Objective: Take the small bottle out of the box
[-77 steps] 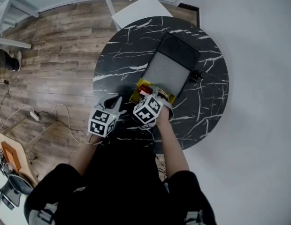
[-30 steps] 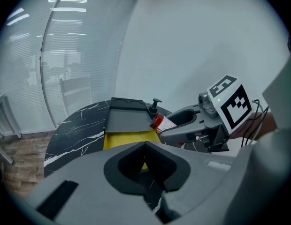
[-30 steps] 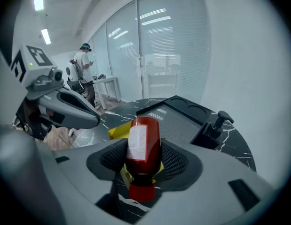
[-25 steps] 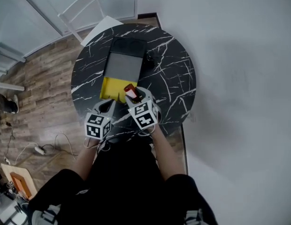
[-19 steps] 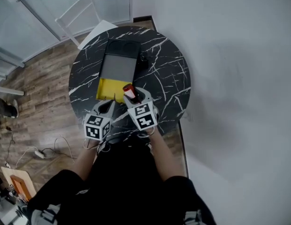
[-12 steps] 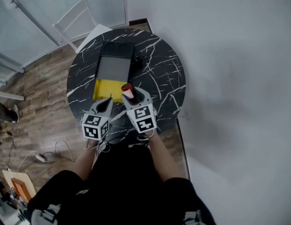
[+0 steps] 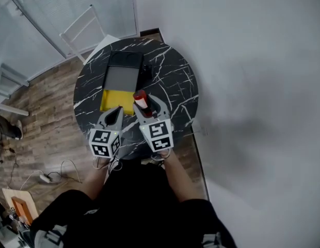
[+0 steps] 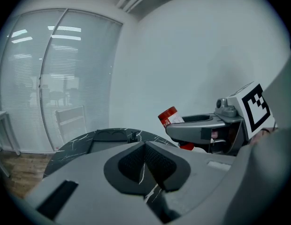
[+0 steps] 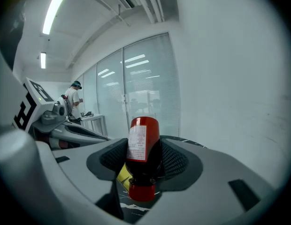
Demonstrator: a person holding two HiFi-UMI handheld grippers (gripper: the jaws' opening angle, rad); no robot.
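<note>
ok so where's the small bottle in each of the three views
Head view: the small bottle is just left of centre, in the right claw, next to the yellow box in the picture.
Left gripper view: right of centre, poking up out of the right claw.
Right gripper view: dead centre, gripped between the jaws.
Shared landmark: the black marble table.

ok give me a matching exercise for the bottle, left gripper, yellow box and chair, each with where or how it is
1 small bottle
2 left gripper
3 yellow box
4 white chair

A shut, empty
B on the table
C on the wooden floor
D clamped in the right gripper

Pairs: 1-D, 2-A, 3-B, 4-C
</note>
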